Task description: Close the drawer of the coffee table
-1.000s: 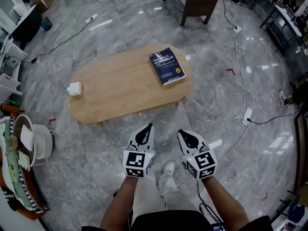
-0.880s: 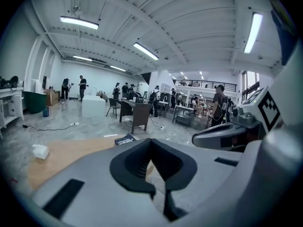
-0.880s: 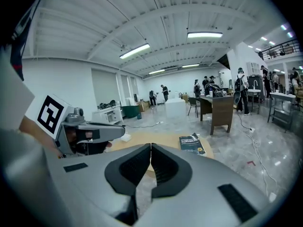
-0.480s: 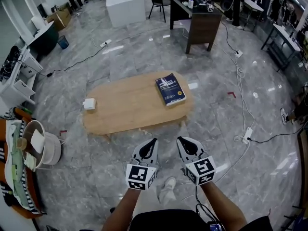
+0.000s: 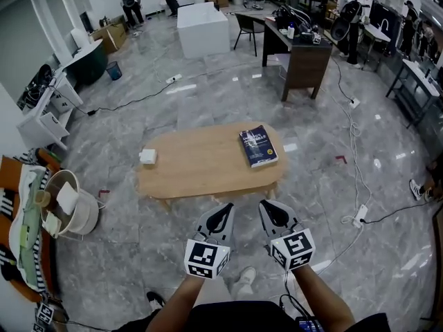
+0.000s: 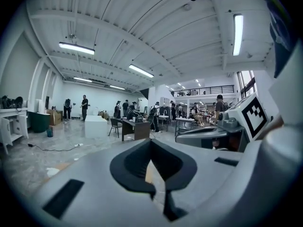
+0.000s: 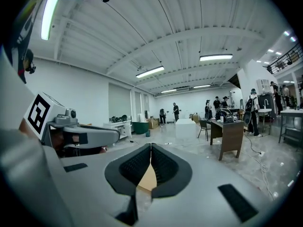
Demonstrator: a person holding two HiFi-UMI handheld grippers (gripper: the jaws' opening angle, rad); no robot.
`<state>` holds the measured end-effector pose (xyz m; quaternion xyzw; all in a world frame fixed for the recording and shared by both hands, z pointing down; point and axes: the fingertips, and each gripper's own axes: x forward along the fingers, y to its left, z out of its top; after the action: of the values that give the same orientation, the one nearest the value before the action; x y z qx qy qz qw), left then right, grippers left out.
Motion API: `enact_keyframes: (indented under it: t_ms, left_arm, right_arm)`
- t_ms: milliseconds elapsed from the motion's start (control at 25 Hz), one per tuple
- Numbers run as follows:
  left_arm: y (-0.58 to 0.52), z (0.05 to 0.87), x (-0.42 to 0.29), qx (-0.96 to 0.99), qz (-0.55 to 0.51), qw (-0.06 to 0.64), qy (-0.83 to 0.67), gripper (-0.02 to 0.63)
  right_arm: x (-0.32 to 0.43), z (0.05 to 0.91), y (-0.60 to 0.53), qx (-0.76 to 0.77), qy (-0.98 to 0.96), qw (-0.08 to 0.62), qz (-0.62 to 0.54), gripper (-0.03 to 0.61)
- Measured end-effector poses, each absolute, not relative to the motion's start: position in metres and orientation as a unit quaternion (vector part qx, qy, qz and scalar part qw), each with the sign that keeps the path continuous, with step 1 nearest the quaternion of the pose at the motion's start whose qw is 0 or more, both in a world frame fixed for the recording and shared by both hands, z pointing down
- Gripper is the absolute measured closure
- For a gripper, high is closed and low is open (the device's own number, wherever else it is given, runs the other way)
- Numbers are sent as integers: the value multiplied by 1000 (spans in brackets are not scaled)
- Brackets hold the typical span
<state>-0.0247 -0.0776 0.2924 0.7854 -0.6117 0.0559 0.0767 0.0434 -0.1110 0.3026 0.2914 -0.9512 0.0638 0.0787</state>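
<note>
The oval wooden coffee table [image 5: 201,161] stands on the grey marble floor ahead of me. A dark blue book [image 5: 258,146] lies at its right end and a small white box [image 5: 147,157] at its left end. No open drawer shows on the side facing me. My left gripper [image 5: 223,209] and right gripper [image 5: 266,206] hang side by side in front of my body, short of the table's near edge, touching nothing. Both are shut and empty. In the left gripper view [image 6: 151,143] and right gripper view [image 7: 151,148] the jaws meet, with a sliver of tan tabletop [image 7: 147,178] behind them.
A white bucket [image 5: 73,209] with clutter stands at the left. A dark wooden desk [image 5: 304,54] and a white block [image 5: 202,19] stand beyond the table. Cables and a power strip [image 5: 360,213] lie on the floor to the right. People stand at the far end.
The head view has risen and drawn back, so the table looks smaller and farther off and more of the room shows. Both grippers stay shut, side by side.
</note>
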Motion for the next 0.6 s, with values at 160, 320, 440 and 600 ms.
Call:
enact_keyframes:
  t_ms: [160, 320, 440, 600]
  left_arm:
    - [-67, 278, -33, 783, 51, 63, -617, 614]
    - [-57, 264, -44, 781, 43, 54, -621, 614]
    - [-50, 250, -51, 782, 39, 42, -621, 614]
    - [-38, 233, -63, 783, 34, 29, -620, 614]
  right_arm:
    - [32, 285, -103, 283, -955, 67, 55, 558]
    - [19, 268, -93, 279, -958, 60, 44, 558]
    - [9, 255, -84, 275, -959, 55, 38, 557]
    - [-7, 237, -72, 275, -960, 44, 29, 558]
